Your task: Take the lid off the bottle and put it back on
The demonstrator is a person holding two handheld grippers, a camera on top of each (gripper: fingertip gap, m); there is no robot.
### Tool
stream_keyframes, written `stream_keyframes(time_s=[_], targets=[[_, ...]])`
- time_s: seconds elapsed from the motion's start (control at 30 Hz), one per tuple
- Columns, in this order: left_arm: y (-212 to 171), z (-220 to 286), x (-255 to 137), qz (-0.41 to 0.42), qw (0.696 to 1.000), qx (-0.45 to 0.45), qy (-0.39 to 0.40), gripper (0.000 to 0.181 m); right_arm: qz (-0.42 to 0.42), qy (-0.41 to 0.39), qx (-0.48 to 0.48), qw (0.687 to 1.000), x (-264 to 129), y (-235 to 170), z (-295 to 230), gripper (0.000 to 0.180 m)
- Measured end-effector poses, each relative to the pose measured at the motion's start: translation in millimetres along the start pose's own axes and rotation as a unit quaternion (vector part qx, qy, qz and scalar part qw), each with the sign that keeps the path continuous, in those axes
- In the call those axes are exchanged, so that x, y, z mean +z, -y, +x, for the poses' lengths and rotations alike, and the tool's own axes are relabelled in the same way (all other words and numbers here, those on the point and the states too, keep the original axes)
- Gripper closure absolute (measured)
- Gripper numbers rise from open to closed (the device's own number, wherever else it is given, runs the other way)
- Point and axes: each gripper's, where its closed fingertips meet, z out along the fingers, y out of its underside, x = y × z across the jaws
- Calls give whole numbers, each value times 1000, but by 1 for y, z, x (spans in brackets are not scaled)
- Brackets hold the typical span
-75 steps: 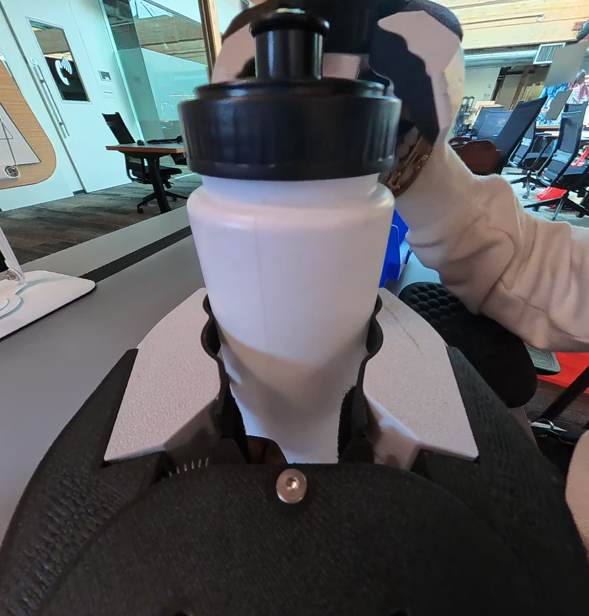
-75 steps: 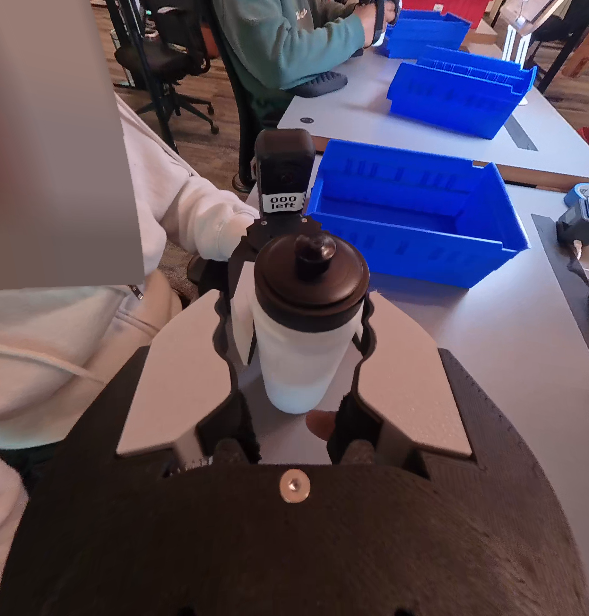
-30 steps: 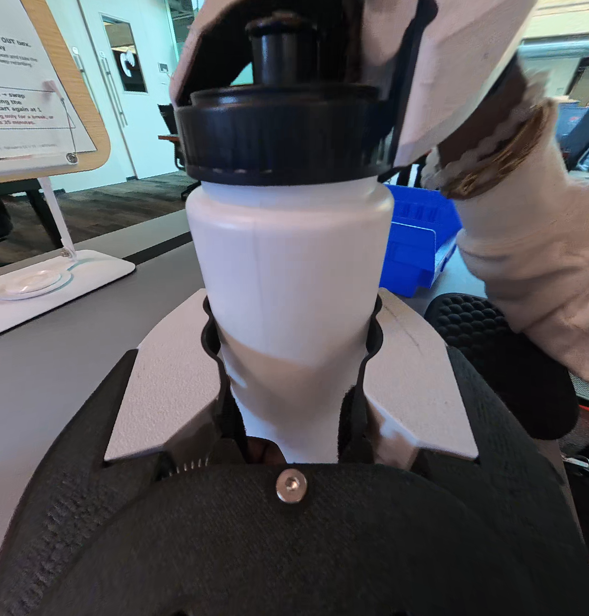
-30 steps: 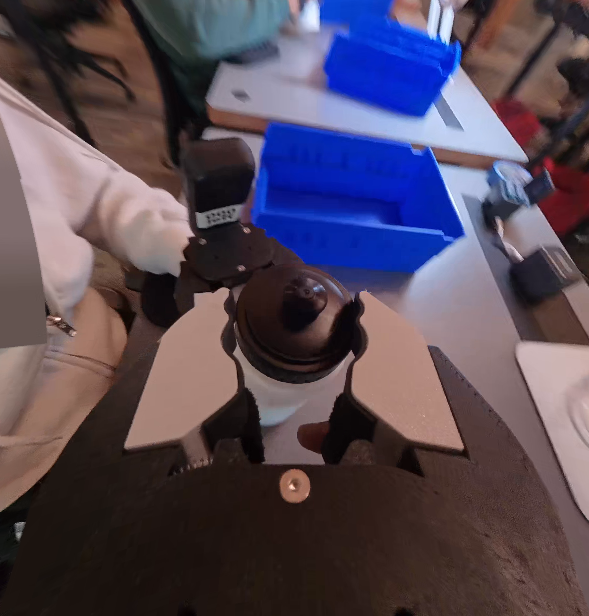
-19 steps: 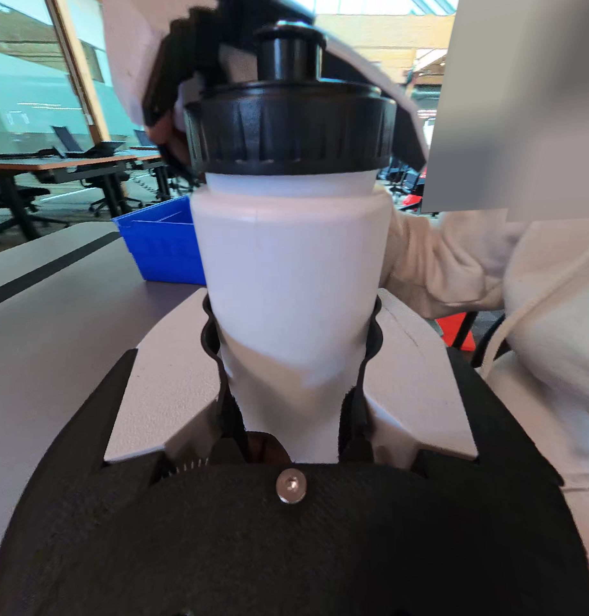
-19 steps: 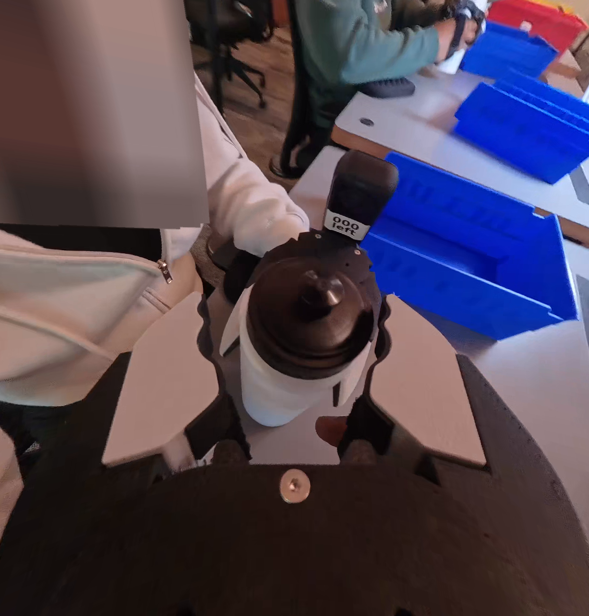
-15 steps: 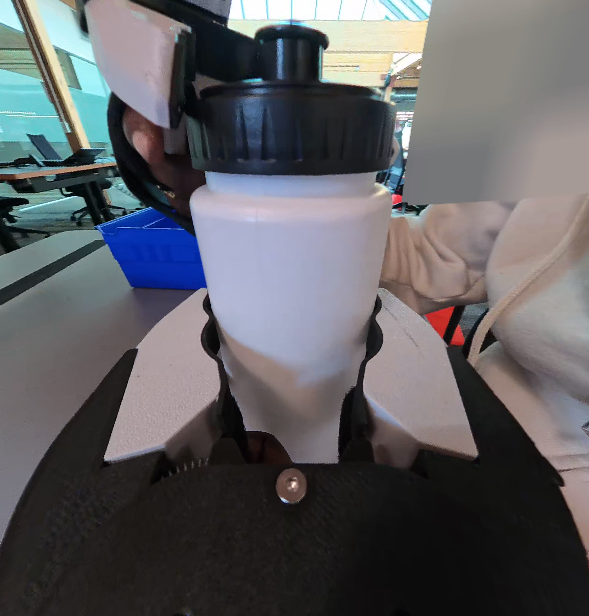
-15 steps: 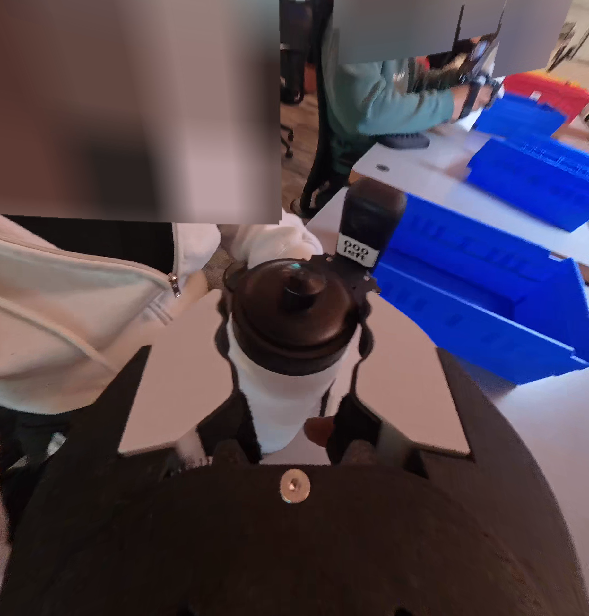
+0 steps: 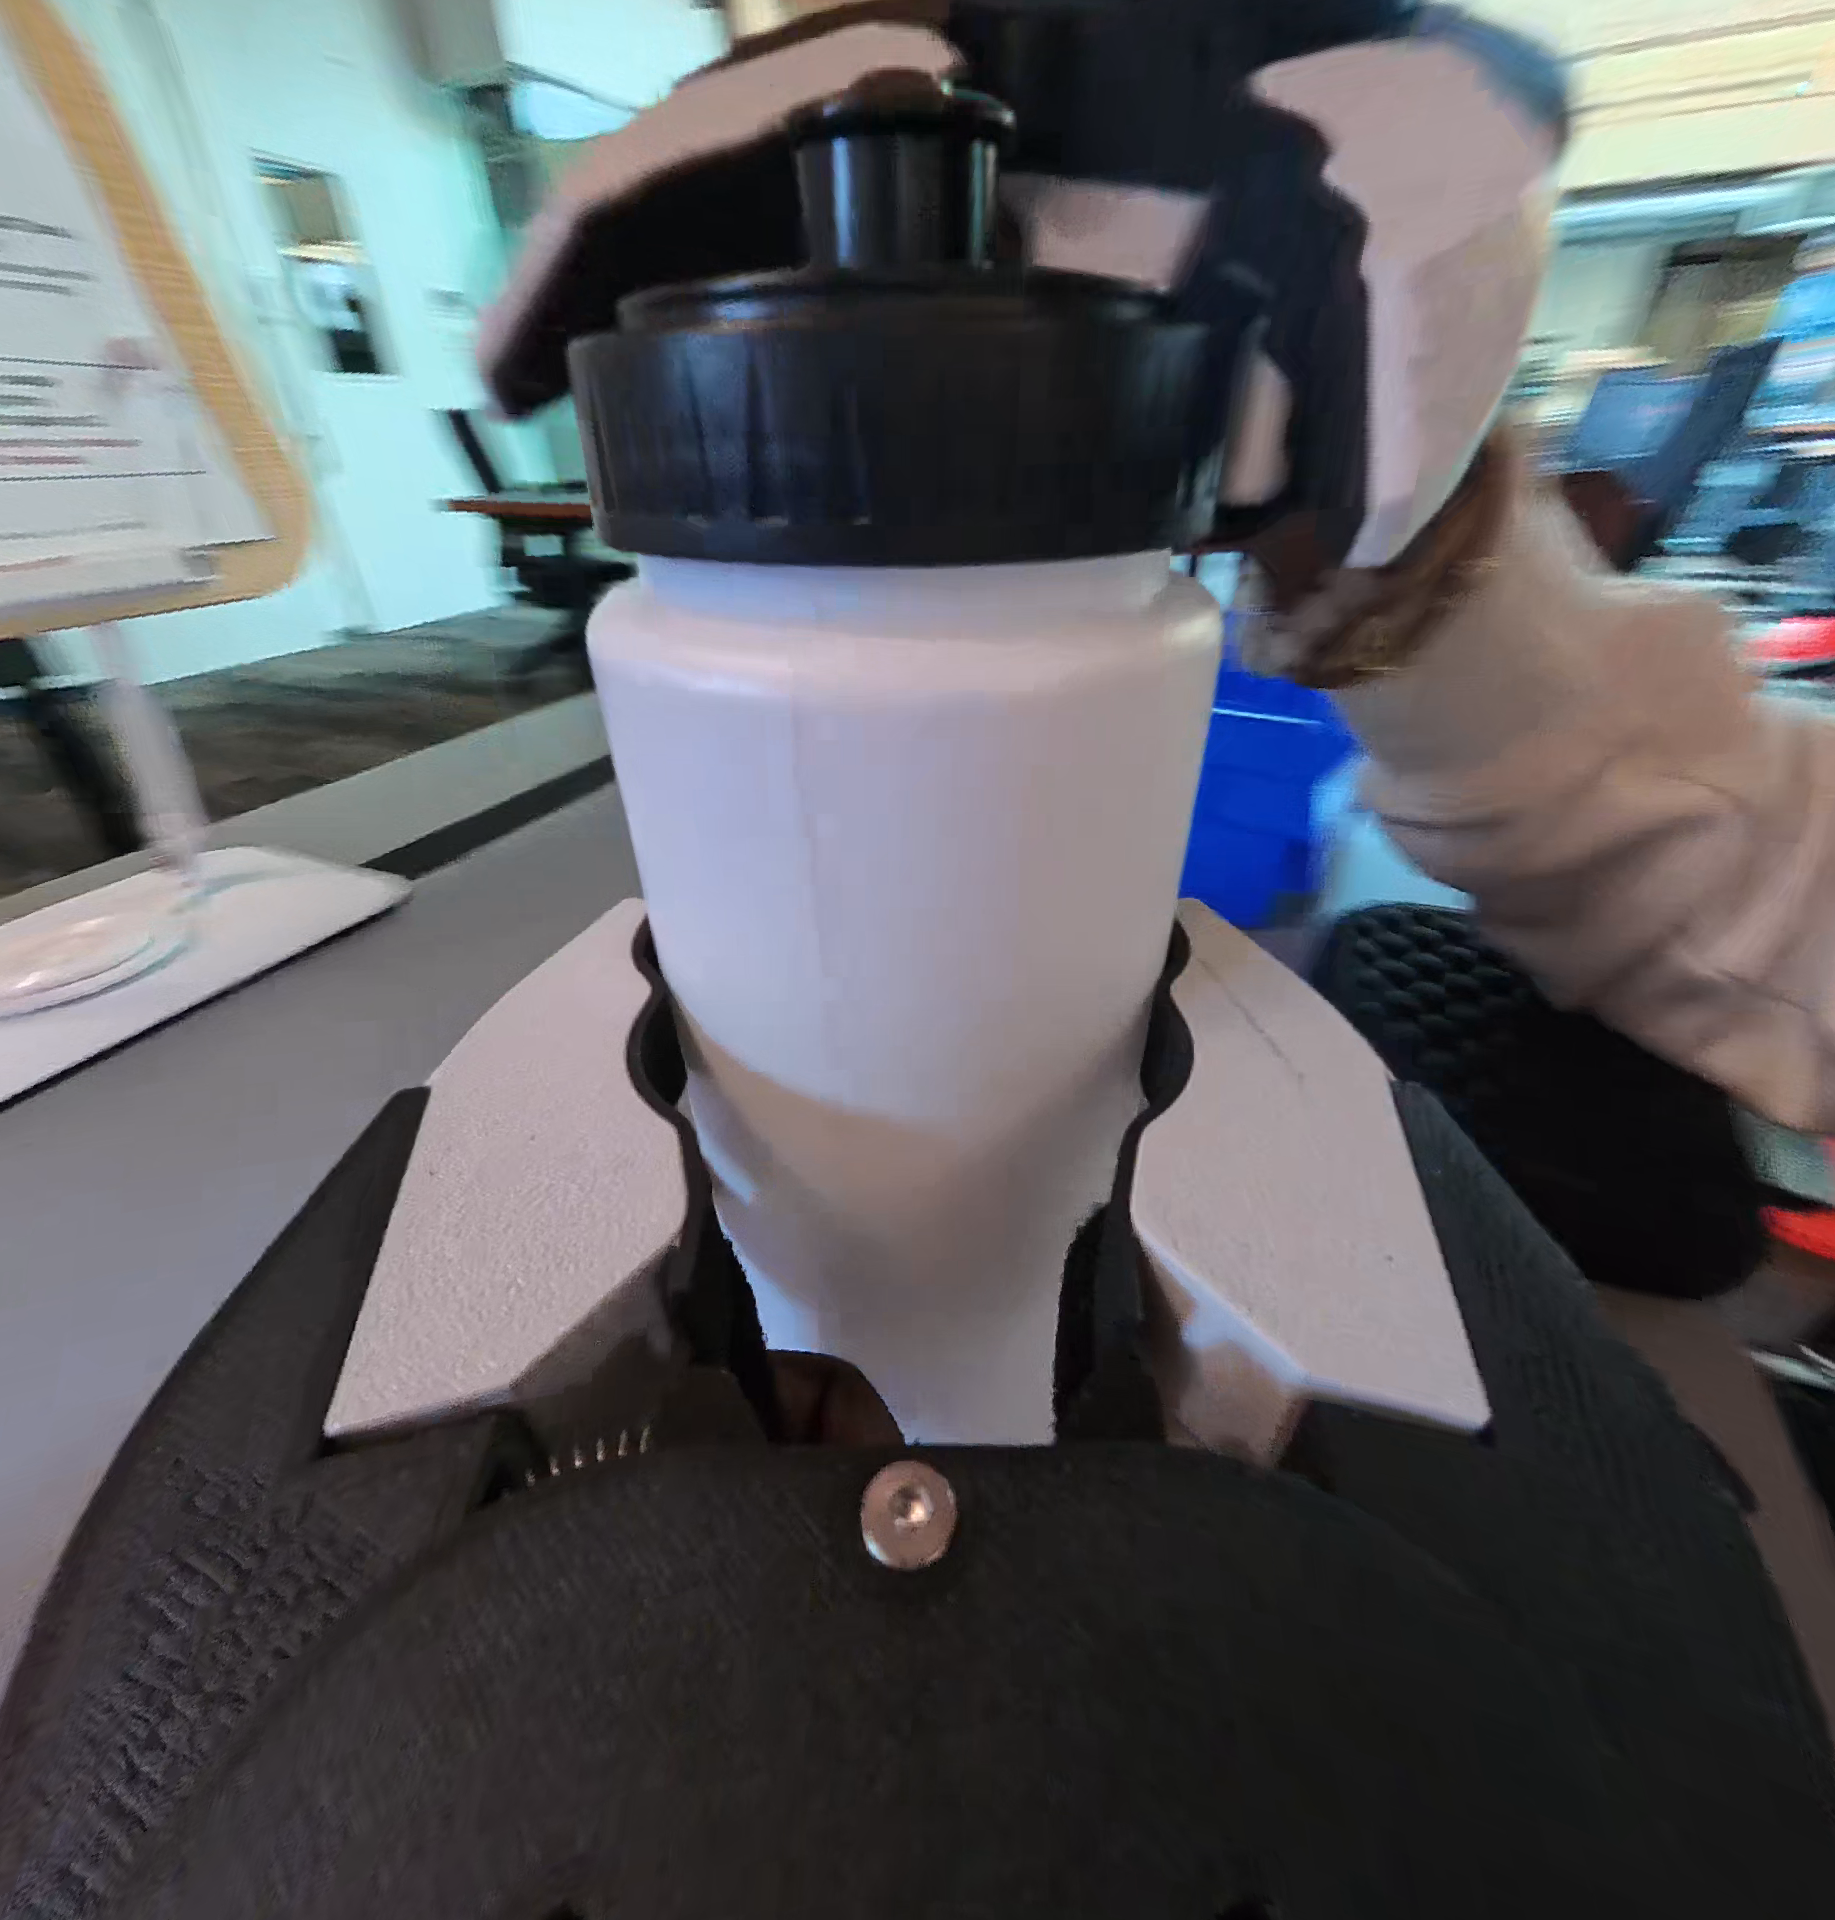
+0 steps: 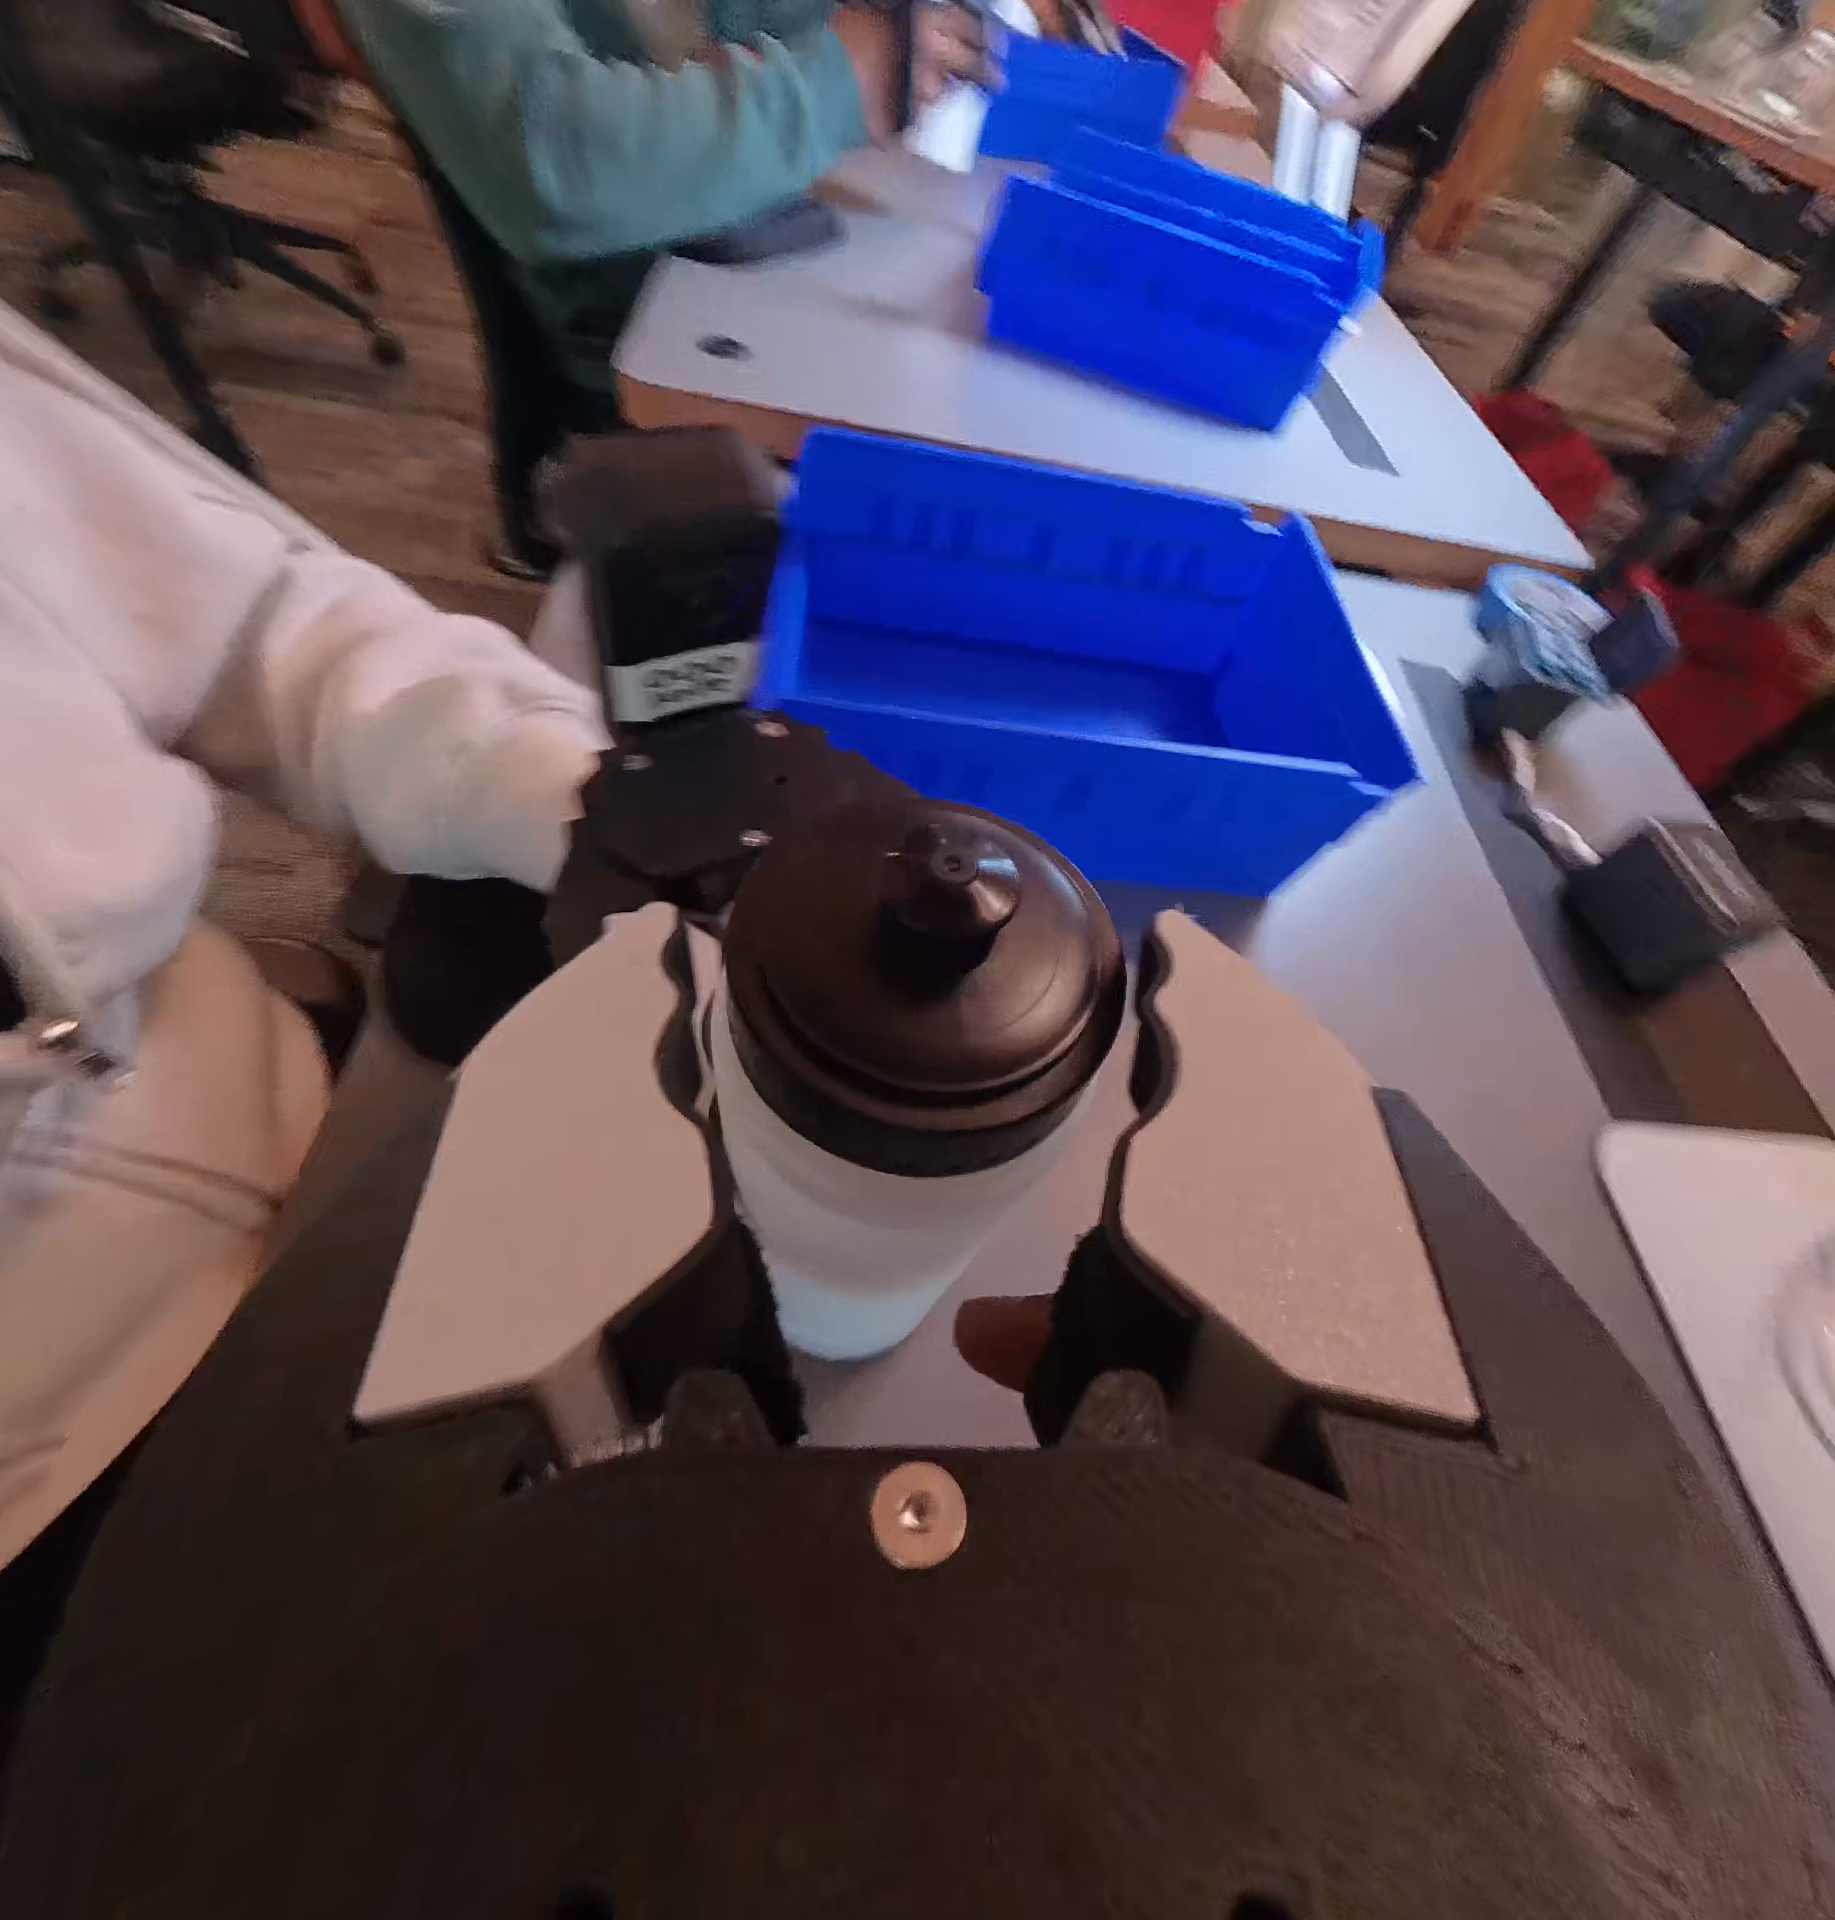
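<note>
A white bottle (image 9: 902, 831) with a black spout lid (image 9: 892, 447) stands upright over the grey table (image 10: 1412, 987). My left gripper (image 9: 913, 935) is shut on the bottle's body below its shoulder. In the right wrist view the lid (image 10: 923, 997) sits on the bottle (image 10: 851, 1226). My right gripper (image 10: 918, 935) comes from above and straddles the lid, with its jaws a narrow gap off each side. In the left wrist view one of its white fingers (image 9: 1432, 312) shows beside the lid. The picture is blurred by motion.
An empty blue bin (image 10: 1048, 748) sits just behind the bottle, with more blue bins (image 10: 1173, 270) on the far table, where a person in green (image 10: 580, 135) sits. Black items (image 10: 1661, 914) and a white stand base (image 10: 1723, 1247) lie at the right. A black chair (image 9: 1515, 1091) is beside the table.
The bottle and both grippers have swung back round towards the sign stand. The right gripper's jaws, tight on the lid a second ago, now stand slightly off it.
</note>
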Motion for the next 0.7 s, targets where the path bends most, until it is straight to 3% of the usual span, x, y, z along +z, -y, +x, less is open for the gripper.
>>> stream_keyframes(time_s=[0.07,0.13,0.23,0.37,0.43,0.6,0.7], targets=[[1,25,-3,4,994,-19,-104,93,48,65,-3,997,-6,4,-14,84],[2,40,-7,11,986,-24,-167,93,102,130,-4,986,-16,7,-25,85],[2,48,-11,19,979,-27,-203,93,149,209,-7,967,-27,6,-40,89],[3,49,-12,23,977,-31,-211,93,150,210,-29,966,-20,3,-42,104],[2,42,-8,21,985,-12,-172,93,147,197,-37,969,-18,2,-39,107],[0,-12,2,12,999,-2,52,93,94,50,4,994,-7,-3,6,108],[0,-19,0,15,996,-2,86,93,64,11,24,998,-1,-3,13,108]])
